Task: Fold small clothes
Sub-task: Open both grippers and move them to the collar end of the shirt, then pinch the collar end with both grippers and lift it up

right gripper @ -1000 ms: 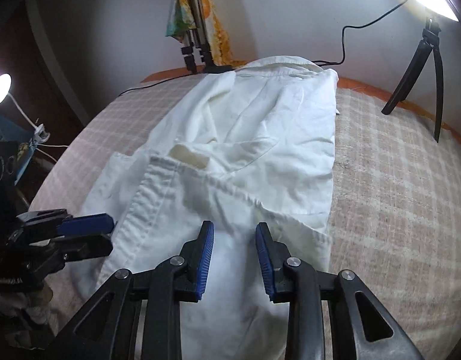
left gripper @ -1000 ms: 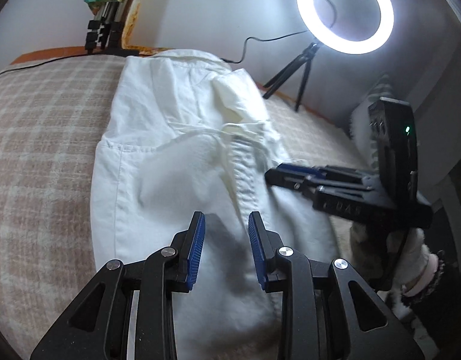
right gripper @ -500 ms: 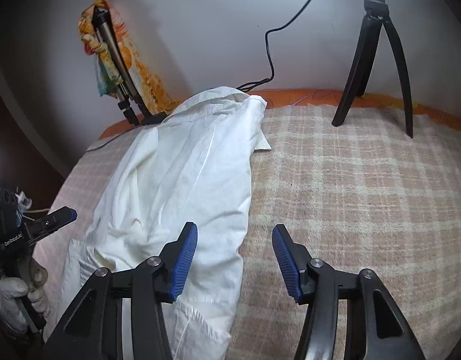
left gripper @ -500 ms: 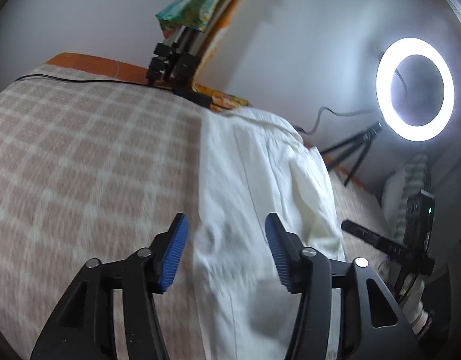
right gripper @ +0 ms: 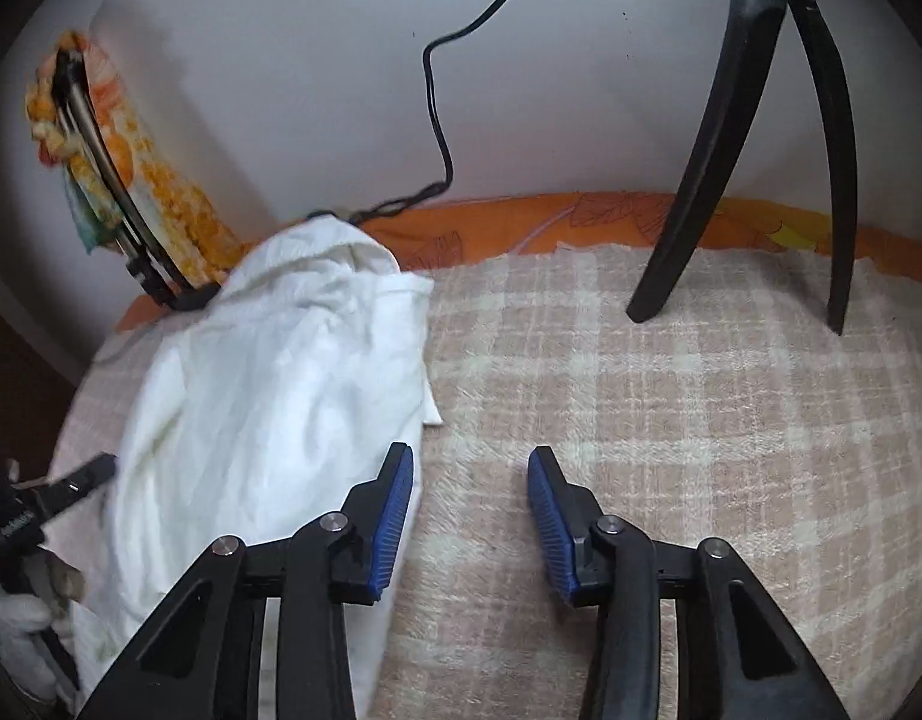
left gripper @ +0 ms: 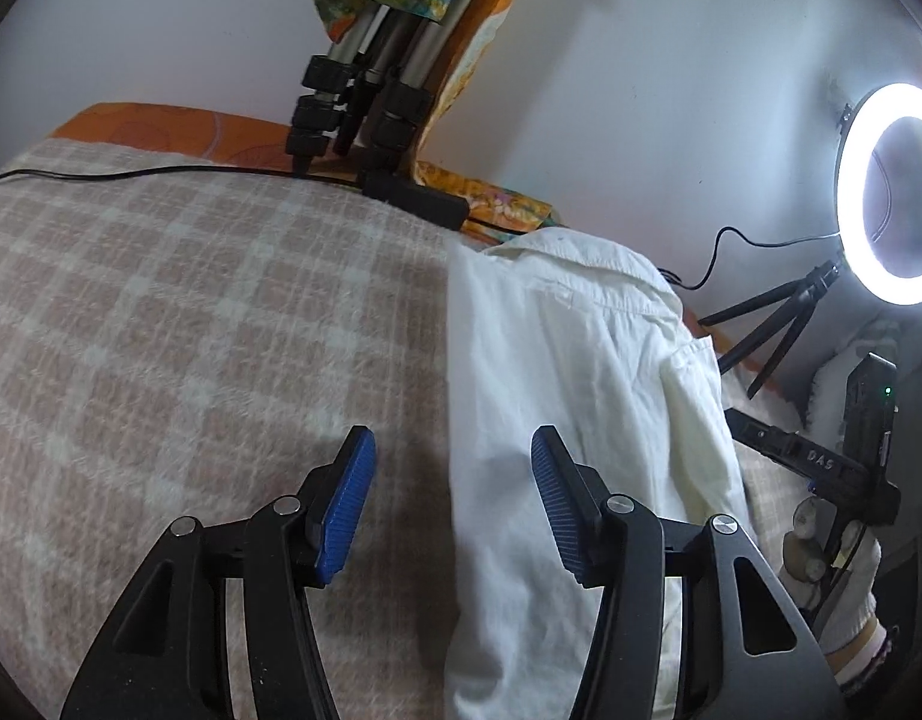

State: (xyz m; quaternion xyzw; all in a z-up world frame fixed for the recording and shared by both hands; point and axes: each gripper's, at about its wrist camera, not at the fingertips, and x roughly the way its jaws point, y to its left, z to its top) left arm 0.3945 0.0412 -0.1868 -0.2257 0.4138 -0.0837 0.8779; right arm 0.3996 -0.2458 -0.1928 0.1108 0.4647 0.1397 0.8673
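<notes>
- The white shirt [left gripper: 568, 396] is laid flat on the checked blanket [left gripper: 191, 360] of the bed. It has been folded into a long, thin strip.
- Its long way runs from 6 o'clock up to 12 o'clock in both views, and the collar end is seen far off, near the wall.
- In the left wrist view, the left edge of the shirt is seen between the two blue pads of the left tool [left gripper: 453, 501]. One pad is over the blanket and one is over the cloth.
- In the right wrist view, the right edge of the shirt is seen just by the 9 o'clock pad of the right tool [right gripper: 469, 513]. The blanket is seen at 3 o'clock.
- So one long edge is near each tool. Neither side is judged to be much closer.
- The left tool is spread apart and nothing is pinched in it.
- The right tool is being closed a little, but only blanket is seen in its gap and no cloth is pinched.
- The near end of the shirt is cut off at the bottom of both views, under the tools.
- It cannot be told if any pad is touching the cloth or just hanging over it.
- The shirt is blurred in the right wrist view.
</notes>
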